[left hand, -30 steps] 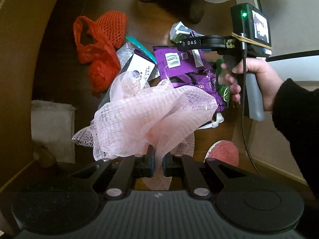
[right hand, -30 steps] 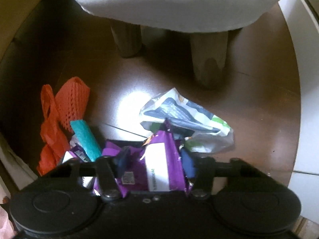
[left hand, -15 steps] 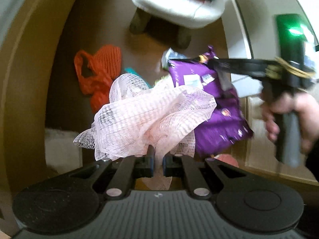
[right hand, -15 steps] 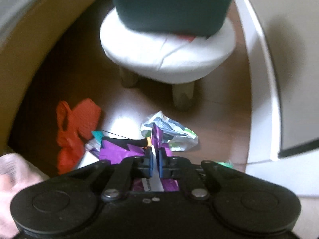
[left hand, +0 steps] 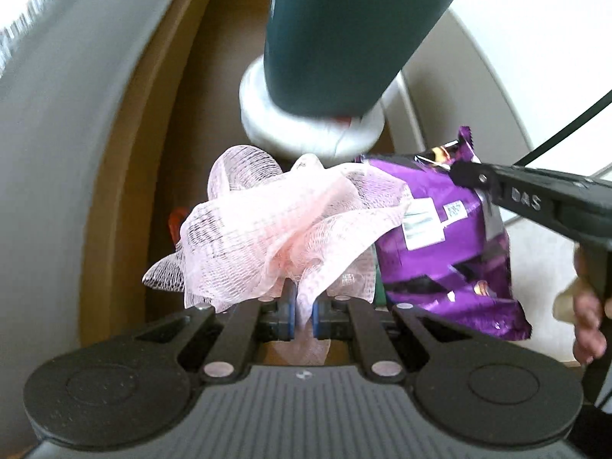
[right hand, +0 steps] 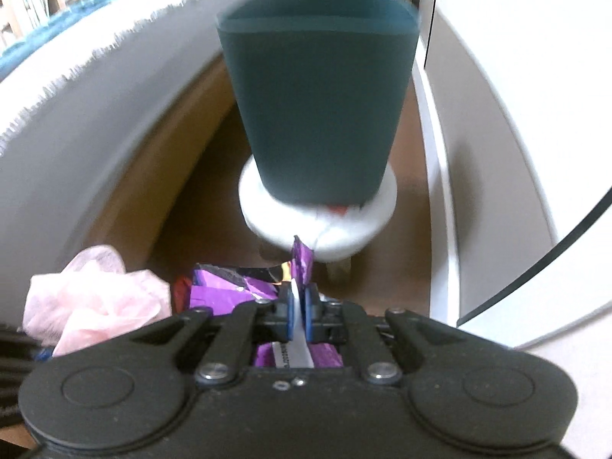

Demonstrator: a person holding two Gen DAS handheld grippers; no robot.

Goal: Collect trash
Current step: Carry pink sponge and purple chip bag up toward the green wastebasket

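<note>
My left gripper [left hand: 303, 308] is shut on a bundle of pale pink mesh netting [left hand: 275, 233], held up in the air; the netting also shows at the left of the right wrist view [right hand: 91, 290]. My right gripper [right hand: 300, 308] is shut on a crumpled purple snack wrapper [right hand: 237, 287], which hangs at the right of the left wrist view [left hand: 447, 244] from the right gripper's fingers [left hand: 493, 185]. A dark teal bin [right hand: 317, 103] stands on a white round stool [right hand: 359, 225] ahead of and above both grippers; it also shows in the left wrist view [left hand: 344, 34].
A tan curved panel [left hand: 122, 191] and a grey surface [left hand: 57, 134] rise on the left. White cabinet fronts [right hand: 497, 153] stand on the right. Brown floor [right hand: 206, 199] lies below the stool. A bit of red trash [left hand: 176, 222] peeks out behind the netting.
Both grippers have lifted off the floor pile with their trash and tilted up toward the teal bin. The right gripper closed on the purple wrapper and raised it.
</note>
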